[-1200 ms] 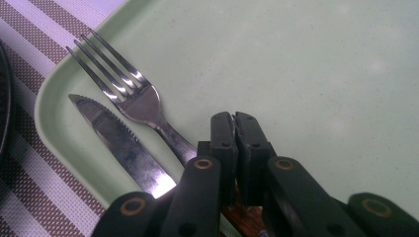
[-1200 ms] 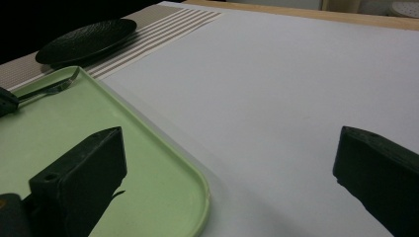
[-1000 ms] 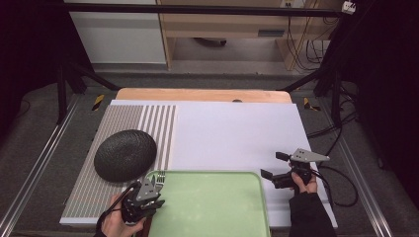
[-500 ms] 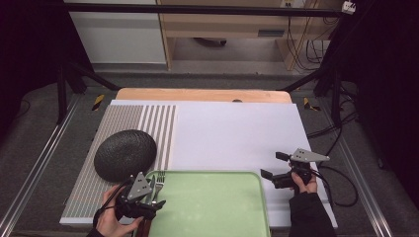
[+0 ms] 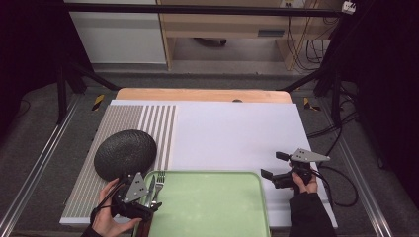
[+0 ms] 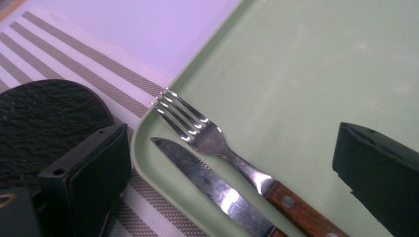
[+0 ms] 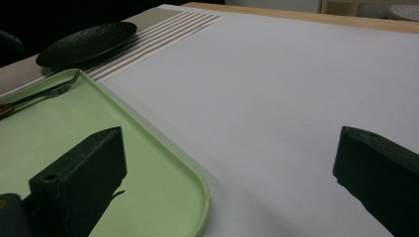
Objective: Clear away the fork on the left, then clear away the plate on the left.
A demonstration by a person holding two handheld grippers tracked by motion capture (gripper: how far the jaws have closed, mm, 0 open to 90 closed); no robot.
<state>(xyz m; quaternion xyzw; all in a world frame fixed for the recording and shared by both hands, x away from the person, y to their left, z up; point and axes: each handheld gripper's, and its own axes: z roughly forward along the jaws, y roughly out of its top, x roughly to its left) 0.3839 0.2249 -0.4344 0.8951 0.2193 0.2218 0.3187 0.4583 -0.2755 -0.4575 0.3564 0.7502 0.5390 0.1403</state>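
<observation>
Left gripper (image 5: 148, 197) just let go: jaws opened wide, fork (image 6: 197, 129) and knife (image 6: 207, 182) released onto the green tray (image 5: 212, 207).

Lying side by side now, flat along the tray's left edge near its front-left corner, tines and blade tip toward the far corner, untouched between the parted jaws; black plate (image 5: 125, 153) just beyond that edge on the striped mat (image 5: 148, 123). Compared with a second ago, cutlery down and free, so placement looks done. Right gripper (image 5: 269, 174) open and empty, hovering off the tray's right edge.

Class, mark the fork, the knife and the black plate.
fork (image 6: 207, 136), left gripper view, base of the tines.
knife (image 6: 207, 180), left gripper view, middle of the blade.
black plate (image 5: 124, 154), high view, centre.
</observation>
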